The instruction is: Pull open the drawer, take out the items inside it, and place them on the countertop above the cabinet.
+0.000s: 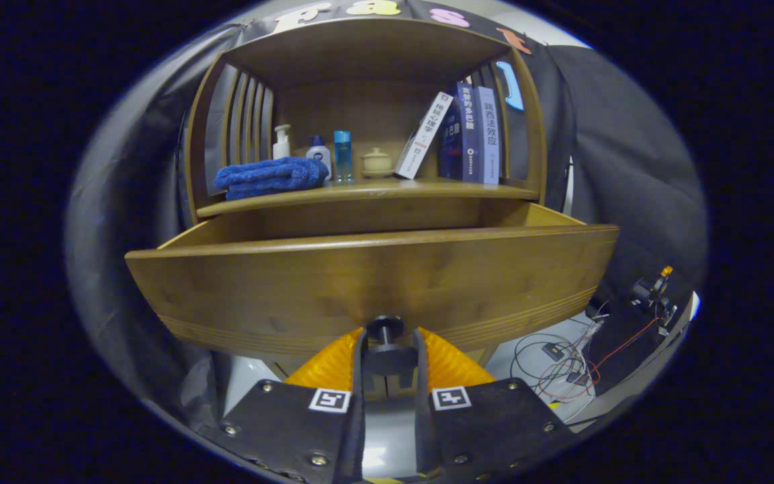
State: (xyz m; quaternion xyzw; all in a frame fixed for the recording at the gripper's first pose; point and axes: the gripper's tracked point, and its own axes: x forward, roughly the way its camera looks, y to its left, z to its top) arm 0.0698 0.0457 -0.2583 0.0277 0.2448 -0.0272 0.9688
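Note:
The wooden drawer [373, 282] stands pulled out of the cabinet toward me, its curved front panel just beyond my fingers. Its inside is hidden behind the front panel, so I cannot see any items in it. A dark round knob [385, 331] sits low on the drawer front, and my gripper [387, 353] is shut on the knob, one finger pressing each side. Above the drawer runs the wooden countertop [427, 189], with a folded blue towel [269, 177] at its left.
On the countertop stand a white pump bottle [282, 142], a small white bottle [319, 154], a blue bottle [342, 156], a lidded jar [377, 163] and several books [467, 134]. Slatted side walls and a roof enclose that shelf. Cables and small devices [582, 356] lie on the floor to the right.

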